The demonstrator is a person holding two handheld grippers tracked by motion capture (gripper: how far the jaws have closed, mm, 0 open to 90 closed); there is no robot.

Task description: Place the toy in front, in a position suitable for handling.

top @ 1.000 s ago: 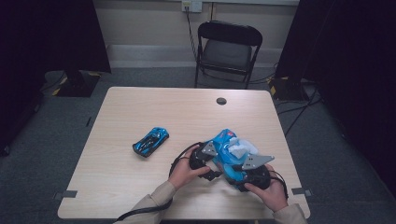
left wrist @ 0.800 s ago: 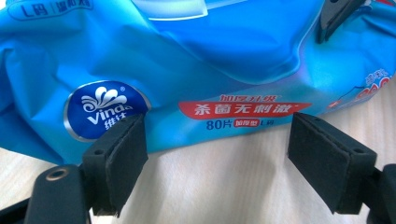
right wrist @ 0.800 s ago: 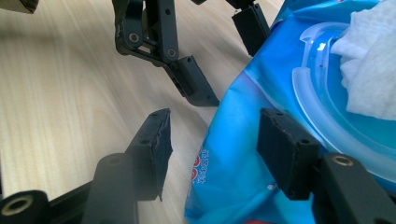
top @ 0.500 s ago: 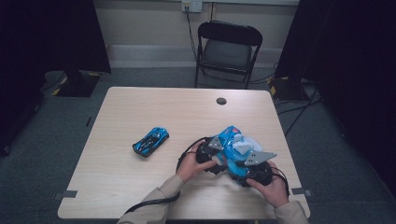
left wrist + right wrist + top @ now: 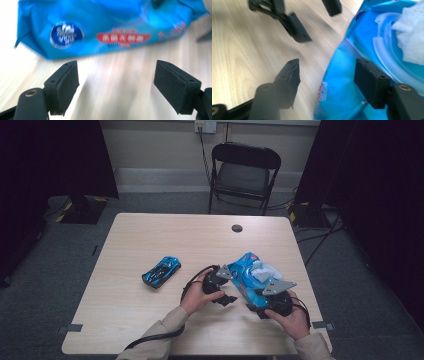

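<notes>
1. Wipes pack (image 5: pixel 248 275) – blue, with a white wipe (image 5: pixel 264 270) poking from its open lid – lies on the table (image 5: pixel 150 330) between the two claws.
2. Left claw (image 5: pixel 223 289) is released: in its own view the jaws stand wide apart over bare wood, nothing between them, and the pack (image 5: pixel 105 27) lies just ahead of the tips.
3. Right claw (image 5: pixel 258 301) – its jaws have just been opening – is not clenched. In its view the pack's edge (image 5: pixel 342 82) sits between the jaws; the right-hand pad lies over the wrapper, the left-hand pad stands clear above the table.
4. Toy car (image 5: pixel 161 271) lies well apart, beyond the left claw.
</notes>
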